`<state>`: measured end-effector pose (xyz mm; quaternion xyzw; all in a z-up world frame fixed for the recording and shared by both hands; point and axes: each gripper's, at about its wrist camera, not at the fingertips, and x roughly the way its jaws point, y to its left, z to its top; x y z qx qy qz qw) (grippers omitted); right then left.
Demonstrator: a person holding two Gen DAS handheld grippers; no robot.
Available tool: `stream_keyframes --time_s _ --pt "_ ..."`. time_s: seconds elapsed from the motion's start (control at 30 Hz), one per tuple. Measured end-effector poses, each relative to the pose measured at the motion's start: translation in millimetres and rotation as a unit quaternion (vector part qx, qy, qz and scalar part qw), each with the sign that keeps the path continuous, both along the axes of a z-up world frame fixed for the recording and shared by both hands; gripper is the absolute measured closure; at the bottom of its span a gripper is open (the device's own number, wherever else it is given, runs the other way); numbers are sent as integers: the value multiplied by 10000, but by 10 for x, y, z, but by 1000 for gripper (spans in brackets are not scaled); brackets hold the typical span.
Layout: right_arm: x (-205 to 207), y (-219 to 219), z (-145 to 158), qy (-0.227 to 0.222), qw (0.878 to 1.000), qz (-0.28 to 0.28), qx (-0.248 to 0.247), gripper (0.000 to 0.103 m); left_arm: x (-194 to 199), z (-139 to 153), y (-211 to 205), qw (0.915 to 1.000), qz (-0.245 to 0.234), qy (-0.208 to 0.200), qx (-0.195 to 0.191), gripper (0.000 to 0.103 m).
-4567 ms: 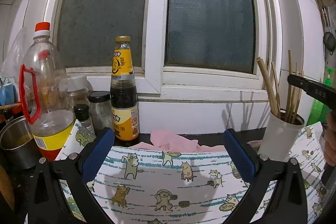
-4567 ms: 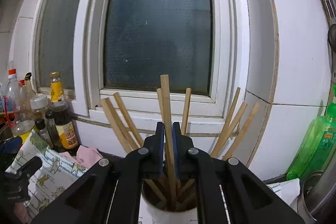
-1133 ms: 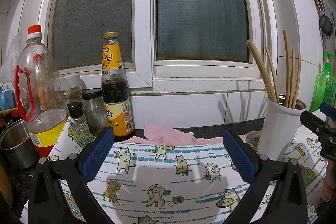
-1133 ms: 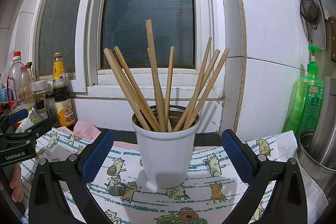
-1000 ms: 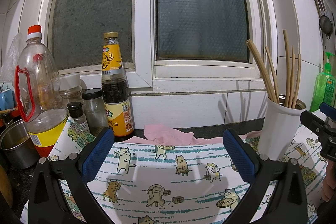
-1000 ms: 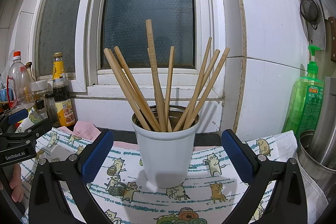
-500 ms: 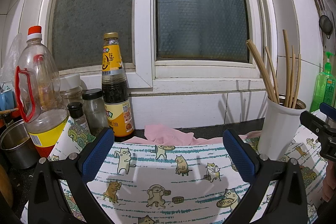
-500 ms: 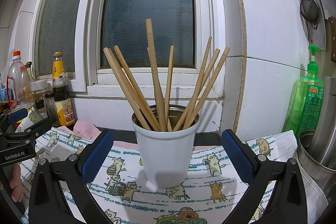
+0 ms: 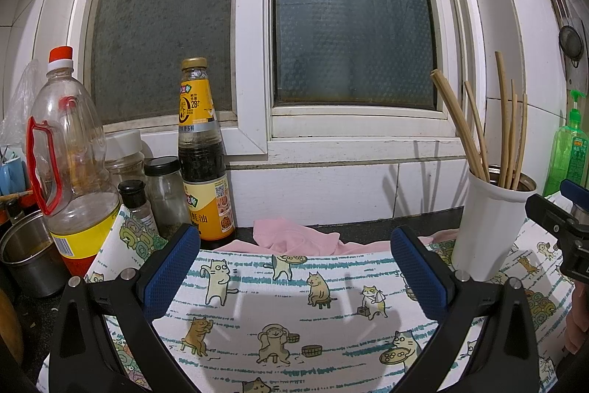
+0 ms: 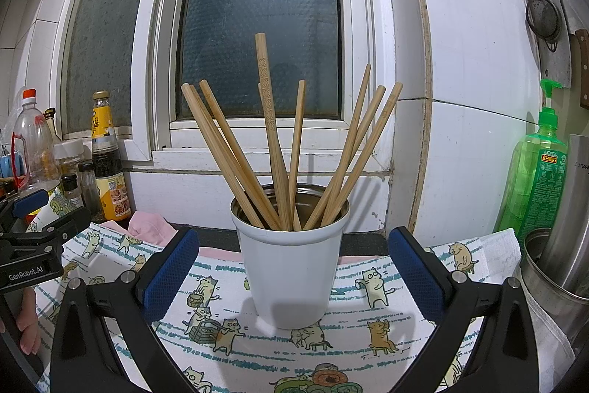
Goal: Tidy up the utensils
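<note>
Bamboo chopsticks (image 10: pixel 283 150) are fanning out, leaning in all directions, from a white cup (image 10: pixel 291 264) standing on the cat-print cloth (image 10: pixel 368 312). Both the left tongs (image 9: pixel 294 264) and right tongs (image 10: pixel 292 267) are hanging spread wide, gripping nothing.

You see wooden chopsticks (image 10: pixel 274 150) in a smooth white cup (image 10: pixel 291 267) with a shiny metal inside. Under it lies a soft cloth (image 10: pixel 368 337) with cats. The wall tiles (image 10: pixel 478 61) look glossy, and the green bottle (image 10: pixel 537 172) is see-through plastic.
</note>
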<state>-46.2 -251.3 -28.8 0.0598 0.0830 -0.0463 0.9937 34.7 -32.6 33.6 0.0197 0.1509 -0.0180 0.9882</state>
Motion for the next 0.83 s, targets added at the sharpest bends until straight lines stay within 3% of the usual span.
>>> stream_keyframes --time_s 0.83 --pt "11 1 -4 8 10000 6 -4 0 5 6 28 10000 -1 11 3 0"
